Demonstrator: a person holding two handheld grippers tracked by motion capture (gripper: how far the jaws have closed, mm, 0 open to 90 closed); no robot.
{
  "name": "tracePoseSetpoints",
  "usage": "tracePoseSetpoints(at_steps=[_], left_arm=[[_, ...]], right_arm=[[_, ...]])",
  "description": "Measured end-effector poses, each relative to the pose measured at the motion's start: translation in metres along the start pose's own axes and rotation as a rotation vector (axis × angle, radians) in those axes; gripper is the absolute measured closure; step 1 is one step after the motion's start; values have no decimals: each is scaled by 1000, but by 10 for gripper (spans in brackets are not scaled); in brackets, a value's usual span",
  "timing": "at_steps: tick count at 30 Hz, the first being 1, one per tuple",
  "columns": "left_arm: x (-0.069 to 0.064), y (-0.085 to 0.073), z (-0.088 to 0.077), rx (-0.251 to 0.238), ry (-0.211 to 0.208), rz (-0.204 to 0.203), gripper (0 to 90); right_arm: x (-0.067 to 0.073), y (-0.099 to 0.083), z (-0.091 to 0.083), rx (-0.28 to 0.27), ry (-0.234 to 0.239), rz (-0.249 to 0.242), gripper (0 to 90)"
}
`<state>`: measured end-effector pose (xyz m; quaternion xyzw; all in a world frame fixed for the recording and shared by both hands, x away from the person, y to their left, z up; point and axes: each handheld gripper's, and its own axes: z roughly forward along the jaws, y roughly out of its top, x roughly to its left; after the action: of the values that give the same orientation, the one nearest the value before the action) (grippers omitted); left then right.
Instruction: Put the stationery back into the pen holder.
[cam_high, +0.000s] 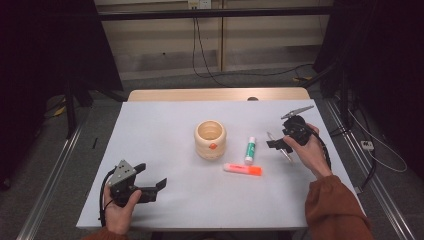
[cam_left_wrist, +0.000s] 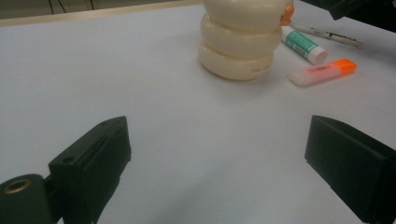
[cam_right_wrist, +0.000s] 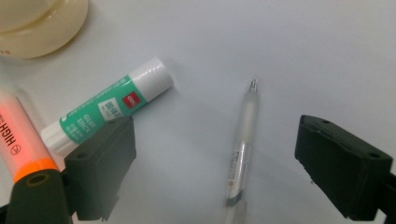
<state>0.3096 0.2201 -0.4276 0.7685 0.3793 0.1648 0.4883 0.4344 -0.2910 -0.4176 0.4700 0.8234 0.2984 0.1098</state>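
Right tongs (cam_right_wrist: 215, 158) hang released over a clear pen (cam_right_wrist: 243, 149) lying on the counter (cam_right_wrist: 303, 56), lower frame; left tongs (cam_left_wrist: 217, 163) released too.

This looks like a lab or recording room set up for bench trials. A plain white table (cam_high: 165, 130) stands on grey carpet (cam_high: 165, 82) between metal floor rails (cam_high: 50, 172), with black curtains (cam_high: 45, 45) at both sides and loose cables (cam_high: 205, 60) running down the bare panelled wall (cam_high: 160, 35) beyond the jaws. Office odds lie on the table: a pen holder (cam_high: 210, 140), glue stick (cam_high: 249, 150), highlighter (cam_high: 242, 169) and pen (cam_right_wrist: 243, 149).
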Motion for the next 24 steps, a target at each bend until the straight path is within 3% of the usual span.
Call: tracePoseSetpoints(at_steps=[4,8,16,20,22,24], left_arm=[[0,0,0,-3,0,-6,67],[0,0,0,2,0,-4,67],[0,0,1,5,-3,-4,67],[1,0,0,-1,-1,-6,67],[1,0,0,-2,0,-8,67],[1,0,0,-2,-1,-5,67]], right_arm=[[-5,9,3,10,-2,3,154],[-11,15,11,57,-12,15,192],[-20,17,29,155,-34,24,436],[-19,23,33,194,-36,19,522],[-18,25,34,211,-37,16,607],[-18,25,36,228,-49,19,625]])
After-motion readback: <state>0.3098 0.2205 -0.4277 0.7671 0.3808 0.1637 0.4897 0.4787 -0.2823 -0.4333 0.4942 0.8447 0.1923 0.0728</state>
